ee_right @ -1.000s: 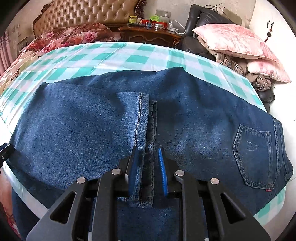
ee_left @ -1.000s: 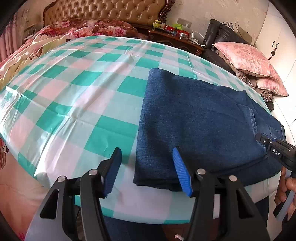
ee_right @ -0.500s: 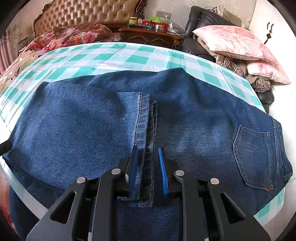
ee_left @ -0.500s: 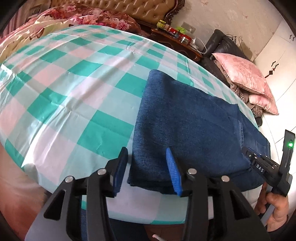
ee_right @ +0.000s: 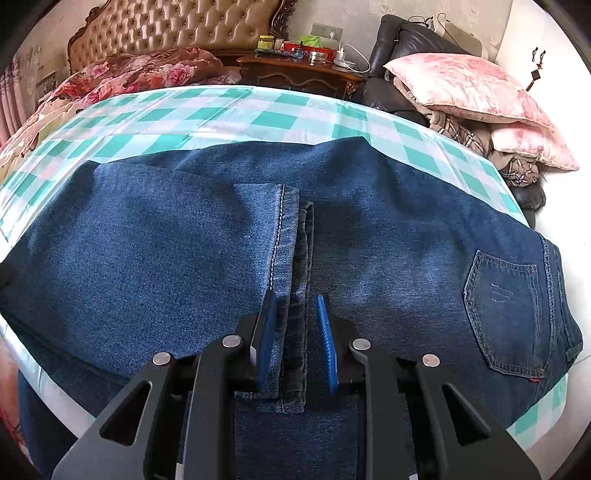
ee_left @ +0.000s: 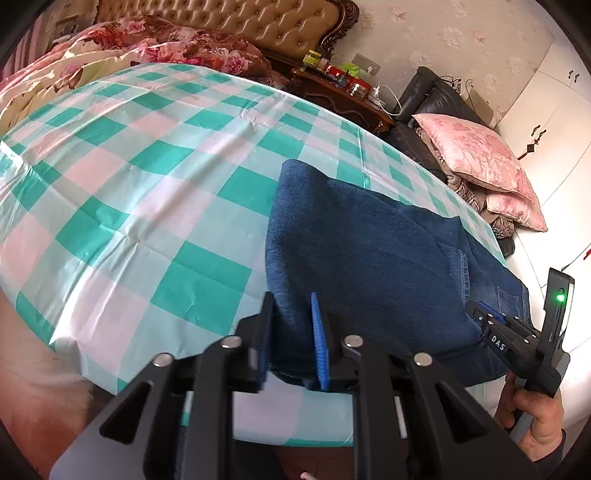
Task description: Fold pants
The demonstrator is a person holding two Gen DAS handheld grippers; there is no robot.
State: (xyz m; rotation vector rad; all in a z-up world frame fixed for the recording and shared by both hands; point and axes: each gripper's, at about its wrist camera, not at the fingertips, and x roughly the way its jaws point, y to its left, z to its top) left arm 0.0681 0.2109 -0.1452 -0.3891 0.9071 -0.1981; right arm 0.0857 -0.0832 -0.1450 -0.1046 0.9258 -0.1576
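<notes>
A green-and-white checked cloth (ee_left: 155, 192) is covering the worktop. Behind it, a tufted headboard (ee_right: 173, 26) is rising above a floral quilt (ee_right: 140, 74), a dark wooden nightstand (ee_right: 295, 72) is carrying small jars, and pink pillows (ee_right: 461, 92) are lying stacked on a black chair (ee_right: 406, 40).

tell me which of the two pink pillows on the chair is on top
The larger pink pillow with the rose print lies on top; the smaller pink pillow is pressed beneath it, only its right end showing.
</notes>
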